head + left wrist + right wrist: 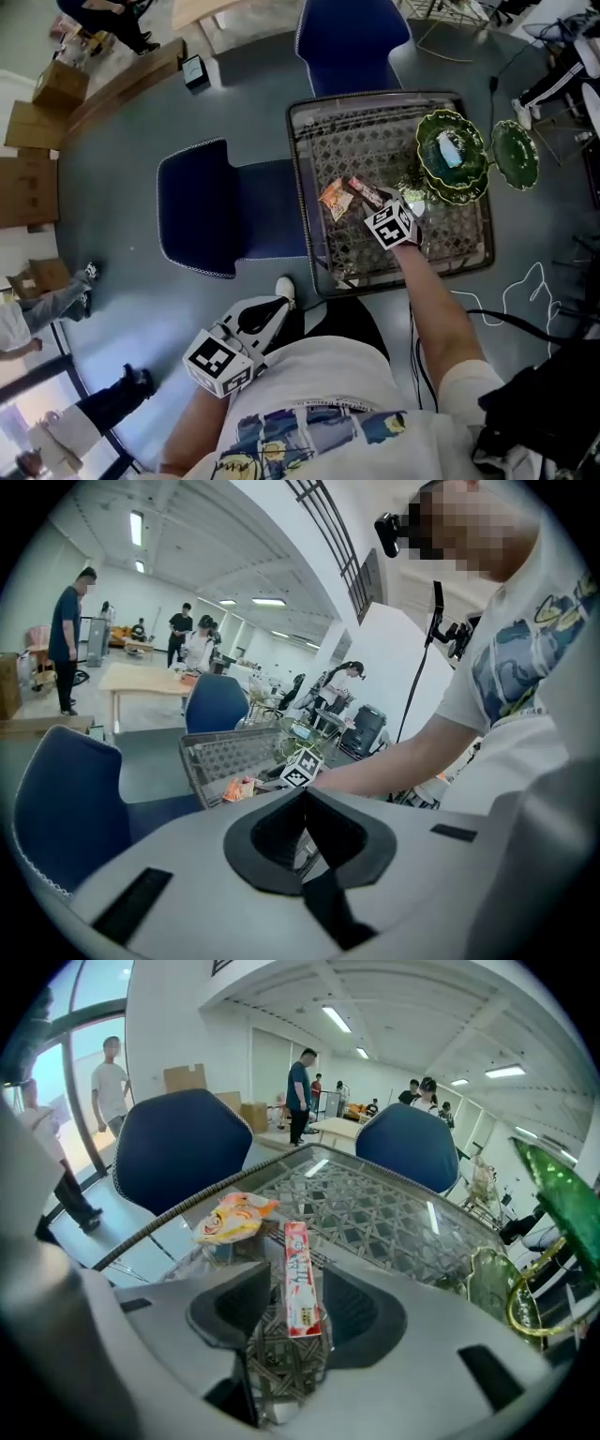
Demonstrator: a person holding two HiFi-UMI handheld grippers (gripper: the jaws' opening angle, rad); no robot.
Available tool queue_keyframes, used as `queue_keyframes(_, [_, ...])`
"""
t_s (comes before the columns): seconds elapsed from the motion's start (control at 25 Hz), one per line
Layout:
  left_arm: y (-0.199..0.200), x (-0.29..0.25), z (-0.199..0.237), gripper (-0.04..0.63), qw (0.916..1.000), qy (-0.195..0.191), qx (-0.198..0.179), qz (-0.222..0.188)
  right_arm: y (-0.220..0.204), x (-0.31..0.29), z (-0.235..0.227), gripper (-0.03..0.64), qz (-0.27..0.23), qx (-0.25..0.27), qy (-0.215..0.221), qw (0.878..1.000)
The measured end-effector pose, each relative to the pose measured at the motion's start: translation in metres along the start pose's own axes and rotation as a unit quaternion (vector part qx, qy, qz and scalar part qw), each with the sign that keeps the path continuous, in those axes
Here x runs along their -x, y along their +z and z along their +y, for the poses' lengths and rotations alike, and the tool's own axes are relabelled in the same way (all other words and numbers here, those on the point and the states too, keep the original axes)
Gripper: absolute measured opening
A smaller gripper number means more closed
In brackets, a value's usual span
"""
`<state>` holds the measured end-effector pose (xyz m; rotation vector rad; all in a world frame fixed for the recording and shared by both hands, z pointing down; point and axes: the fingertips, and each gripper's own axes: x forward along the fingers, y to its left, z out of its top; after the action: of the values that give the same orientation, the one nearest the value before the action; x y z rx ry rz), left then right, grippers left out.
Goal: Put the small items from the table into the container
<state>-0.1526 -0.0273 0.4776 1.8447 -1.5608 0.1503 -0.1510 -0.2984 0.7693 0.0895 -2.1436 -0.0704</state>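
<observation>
Right tongs (293, 1309) are over the glass-topped surface (469, 246) with jaws wide, and a red stick packet (298, 1269) lies flat between them, with a clear gap on either side and the pads not pressing on it. From the head view the marker cube (392, 225) covers those jaws completely. An orange packet (234, 1218) sits just beyond, close to the stick. The green bowl (453, 155) stands at the far right of the surface; something pale lies inside, too small to make out, and the right gripper view cuts the bowl off at the edge. Left tongs (302, 832) hang by the person's lap, well away from the surface, drawn in to a slit, with nothing between them.
</observation>
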Motion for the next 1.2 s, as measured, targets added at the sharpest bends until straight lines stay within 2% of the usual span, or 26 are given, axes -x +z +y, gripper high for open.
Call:
queue_keyframes(0.16, [0.0, -0.01, -0.002, 0.008, 0.9996, 0.023, 0.016, -0.001, -0.005, -0.022, -0.005, 0.179, 0.013, 0.001, 0.033, 0.999])
queue_keyframes(0.36, [0.004, -0.022, -0.005, 0.008, 0.999, 0.038, 0.024, 0.001, -0.014, -0.03, -0.004, 0.178, 0.011, -0.033, 0.066, 0.997])
queue_keyframes(0.44, [0.006, -0.028, -0.007, 0.008, 0.999, 0.039, 0.022, 0.003, -0.013, -0.029, -0.001, 0.117, 0.007, -0.022, 0.072, 0.997])
queue_keyframes(0.6, [0.017, -0.037, -0.016, 0.008, 0.9995, 0.031, 0.01, 0.004, -0.014, -0.017, -0.002, 0.112, -0.005, -0.032, 0.069, 0.997])
queue_keyframes(0.92, [0.044, -0.066, -0.051, 0.008, 0.9992, -0.025, -0.027, 0.011, -0.015, 0.056, -0.009, 0.112, -0.043, -0.072, 0.069, 0.994])
queue_keyframes(1.2, [0.065, -0.106, -0.09, 0.008, 0.9916, -0.104, -0.076, 0.012, -0.008, 0.153, -0.031, 0.11, -0.086, -0.086, 0.042, 0.992])
